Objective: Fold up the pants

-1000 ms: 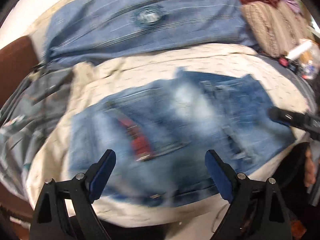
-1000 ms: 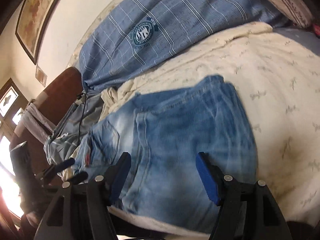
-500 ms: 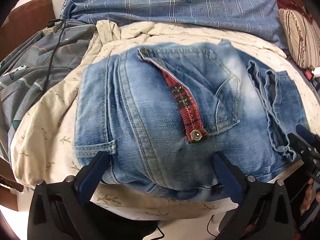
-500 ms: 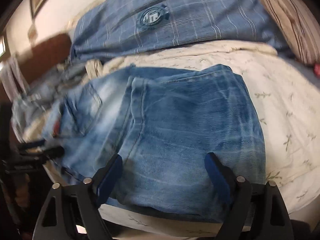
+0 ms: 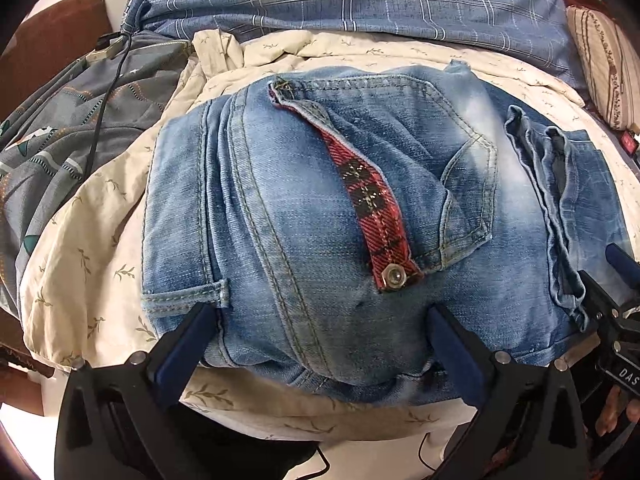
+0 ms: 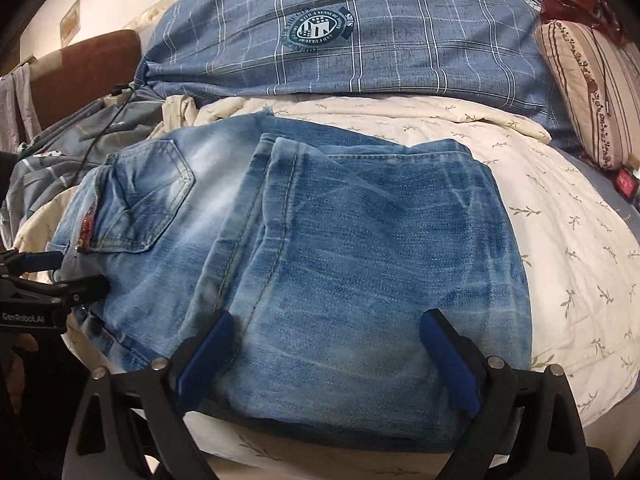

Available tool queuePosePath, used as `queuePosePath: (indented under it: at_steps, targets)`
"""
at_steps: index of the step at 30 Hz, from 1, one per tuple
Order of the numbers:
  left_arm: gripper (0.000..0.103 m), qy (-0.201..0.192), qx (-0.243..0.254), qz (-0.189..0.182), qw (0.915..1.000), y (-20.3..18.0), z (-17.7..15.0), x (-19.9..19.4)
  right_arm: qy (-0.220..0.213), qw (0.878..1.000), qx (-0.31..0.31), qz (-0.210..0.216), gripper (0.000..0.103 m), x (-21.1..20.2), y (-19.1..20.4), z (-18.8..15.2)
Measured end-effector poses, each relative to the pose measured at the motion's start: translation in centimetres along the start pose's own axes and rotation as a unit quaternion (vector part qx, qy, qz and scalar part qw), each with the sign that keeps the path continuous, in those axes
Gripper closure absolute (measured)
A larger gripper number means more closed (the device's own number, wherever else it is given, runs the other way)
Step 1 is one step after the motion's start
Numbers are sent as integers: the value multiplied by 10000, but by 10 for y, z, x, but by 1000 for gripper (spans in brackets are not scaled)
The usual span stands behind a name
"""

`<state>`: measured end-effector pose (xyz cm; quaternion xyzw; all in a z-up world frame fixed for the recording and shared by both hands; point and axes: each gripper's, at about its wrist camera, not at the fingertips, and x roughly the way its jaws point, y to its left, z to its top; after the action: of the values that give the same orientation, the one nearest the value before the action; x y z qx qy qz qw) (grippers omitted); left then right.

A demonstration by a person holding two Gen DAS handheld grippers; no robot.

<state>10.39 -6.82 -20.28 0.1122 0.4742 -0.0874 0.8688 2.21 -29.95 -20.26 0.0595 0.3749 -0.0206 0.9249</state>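
Faded blue jeans [image 5: 320, 216] lie on the cream bedspread [image 6: 560, 240] already folded into a compact stack, apparently nearly finished, with left gripper [image 5: 320, 344] and right gripper [image 6: 332, 352] both spread wide, holding nothing.

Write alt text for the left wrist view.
Folded blue jeans lie on a cream leaf-print sheet, a red plaid pocket flap with a metal snap facing up. The open left gripper hovers at their near edge; the right gripper shows at far right, a blue plaid pillow behind.
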Motion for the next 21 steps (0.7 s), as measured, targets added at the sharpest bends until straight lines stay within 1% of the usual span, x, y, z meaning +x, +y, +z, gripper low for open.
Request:
queuePosePath:
  at_steps: [3,6,11,17,19,21]
  targets:
    - [0,37,0,89,10000,-2,2,2,-31,10000,-43,-34,1,2,4,0]
    - [0,98,-42,158,9998,-4,4,1,-33,9998,-61,-162,1,5,9,2]
    - [0,109,-108,355,9993,-10,2,-2,24,9998,26,-180,0,5,8,5]
    - [0,166,-198,330,9991,-7,3,0,21,10000,2,-92,0,2,5,4]
    - [0,151,-207,316,9992,-6,4,1,50,10000,15,3,0,-1,3,5]
    - [0,128,-207,302,9992,-6,5,2,-13,9999,80,143,1,-8,-1,5]
